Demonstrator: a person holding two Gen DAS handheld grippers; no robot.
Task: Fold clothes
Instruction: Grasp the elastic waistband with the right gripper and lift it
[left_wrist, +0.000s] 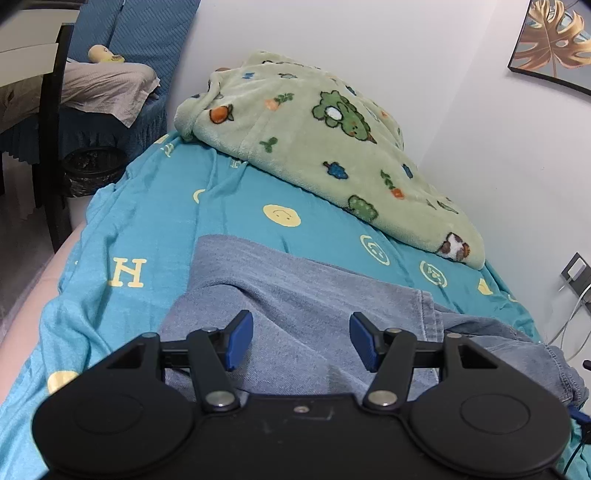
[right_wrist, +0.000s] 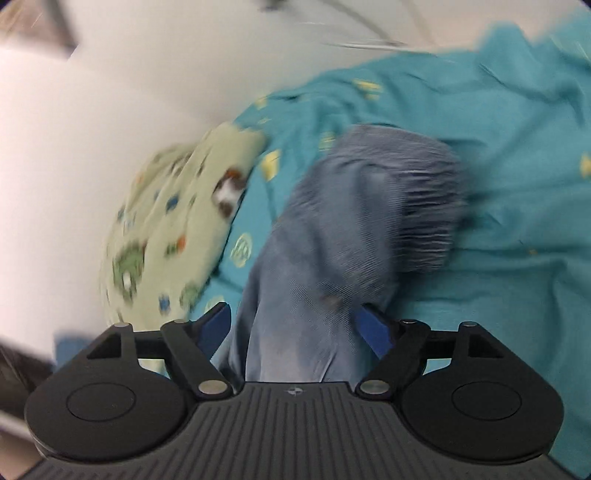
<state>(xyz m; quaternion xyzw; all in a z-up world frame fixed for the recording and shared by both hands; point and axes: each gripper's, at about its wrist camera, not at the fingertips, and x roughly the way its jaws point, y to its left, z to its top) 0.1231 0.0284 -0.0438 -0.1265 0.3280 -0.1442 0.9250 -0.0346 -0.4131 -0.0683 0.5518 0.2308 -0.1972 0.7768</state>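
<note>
The blue-grey garment (left_wrist: 295, 295) lies on the bed's teal sheet (left_wrist: 155, 206), nearer the camera than the green fleece blanket (left_wrist: 325, 140) by the wall. The left gripper (left_wrist: 301, 339) hovers over it, fingers apart and empty. The right gripper (right_wrist: 291, 328) has cloth bunched between its fingers, which stand fairly wide; whether they pinch it I cannot tell. It looks mid-fold; next, the raised part needs laying flat. Only the blurred right view shows that raised cloth; only the left shows the flat spread.
</note>
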